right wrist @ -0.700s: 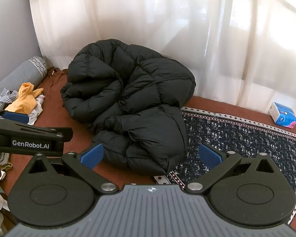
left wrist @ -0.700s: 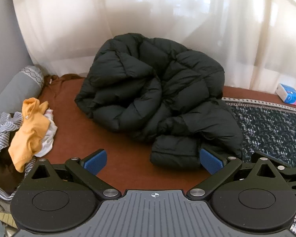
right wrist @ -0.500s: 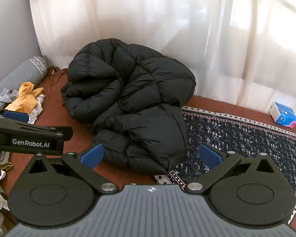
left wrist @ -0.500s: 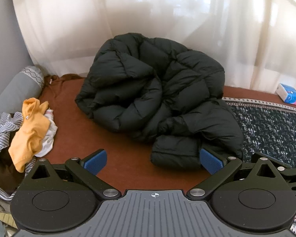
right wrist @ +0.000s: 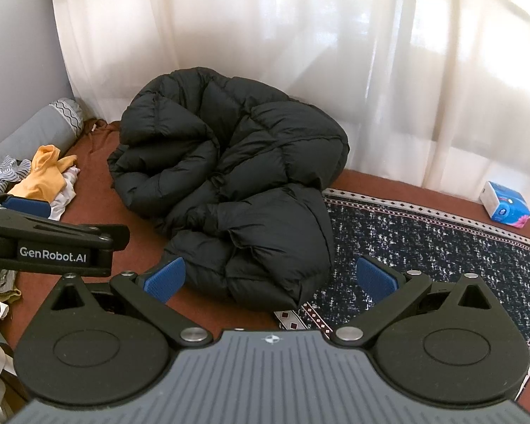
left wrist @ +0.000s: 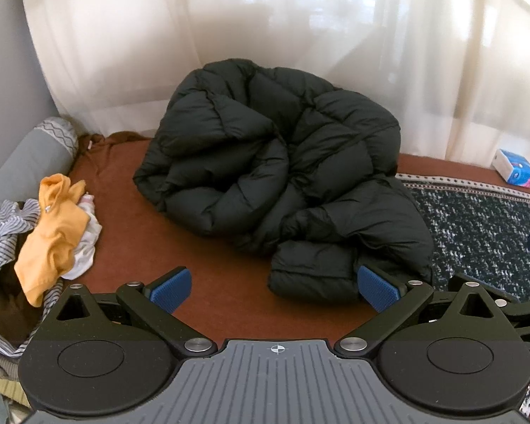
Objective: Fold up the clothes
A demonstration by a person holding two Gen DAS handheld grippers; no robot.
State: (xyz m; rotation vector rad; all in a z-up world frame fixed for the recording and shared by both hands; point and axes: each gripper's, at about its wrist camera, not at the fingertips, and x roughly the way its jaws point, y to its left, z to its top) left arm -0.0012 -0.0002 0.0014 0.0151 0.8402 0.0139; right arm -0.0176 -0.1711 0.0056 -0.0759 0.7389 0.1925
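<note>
A bulky black puffer jacket (left wrist: 275, 173) (right wrist: 229, 180) lies crumpled on the brown bed cover, partly over a patterned rug. My left gripper (left wrist: 274, 288) is open, hovering just short of the jacket's near edge, with nothing between its blue pads (left wrist: 169, 288). My right gripper (right wrist: 270, 279) is open too, low over the jacket's near right corner, holding nothing. The left gripper's body (right wrist: 53, 243) shows at the left of the right wrist view. A pile of clothes with an orange garment (left wrist: 53, 236) (right wrist: 42, 176) lies at the far left.
A dark speckled rug (right wrist: 431, 243) (left wrist: 477, 222) covers the right side. A blue tissue pack (right wrist: 505, 205) (left wrist: 514, 168) sits by the white curtain (right wrist: 300, 53). A grey bolster pillow (left wrist: 24, 162) lies along the left wall. Bare brown cover (left wrist: 130, 233) lies between pile and jacket.
</note>
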